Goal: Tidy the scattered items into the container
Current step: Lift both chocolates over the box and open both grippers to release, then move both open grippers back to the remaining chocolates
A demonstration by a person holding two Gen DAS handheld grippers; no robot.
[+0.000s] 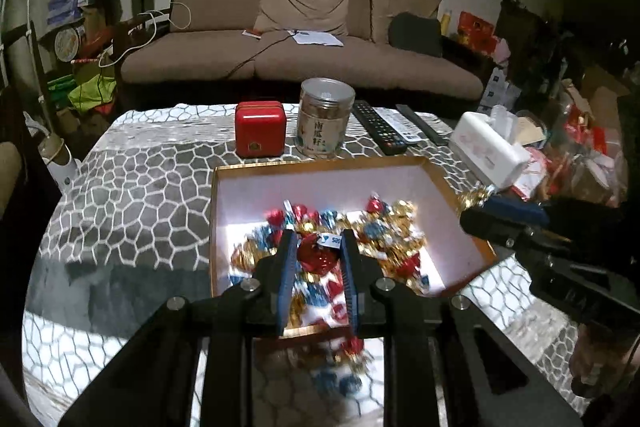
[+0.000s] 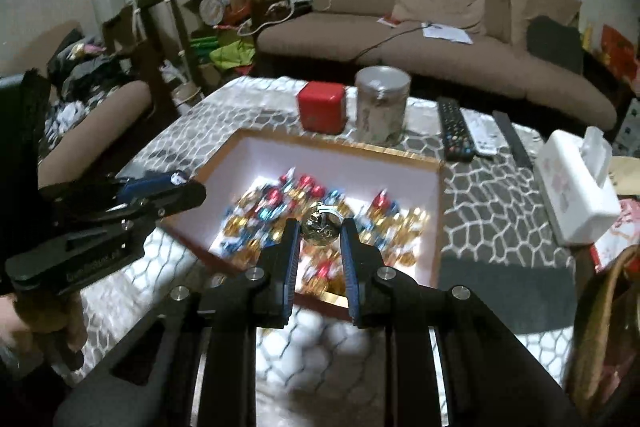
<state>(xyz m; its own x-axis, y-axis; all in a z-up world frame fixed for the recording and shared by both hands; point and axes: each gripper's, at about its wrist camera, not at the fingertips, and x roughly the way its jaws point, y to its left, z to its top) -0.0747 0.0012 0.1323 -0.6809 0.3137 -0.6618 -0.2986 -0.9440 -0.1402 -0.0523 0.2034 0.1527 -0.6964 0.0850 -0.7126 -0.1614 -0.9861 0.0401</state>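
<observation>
A shallow gold-rimmed box (image 1: 320,163) with a white floor holds many red, blue and gold foil candies (image 1: 384,227); it also shows in the right wrist view (image 2: 340,143). My left gripper (image 1: 318,243) is shut on a red foil candy (image 1: 316,259) and holds it over the box. My right gripper (image 2: 319,227) is shut on a gold foil candy (image 2: 320,225) above the box's near part. Each gripper shows from the side in the other's view, the right one (image 1: 508,215) and the left one (image 2: 160,187).
A red tin (image 1: 260,129), a clear jar (image 1: 326,123), remote controls (image 1: 380,127) and a white tissue box (image 1: 492,147) stand behind and right of the box on the patterned table. A brown sofa (image 1: 304,39) is beyond. Clutter lies at right.
</observation>
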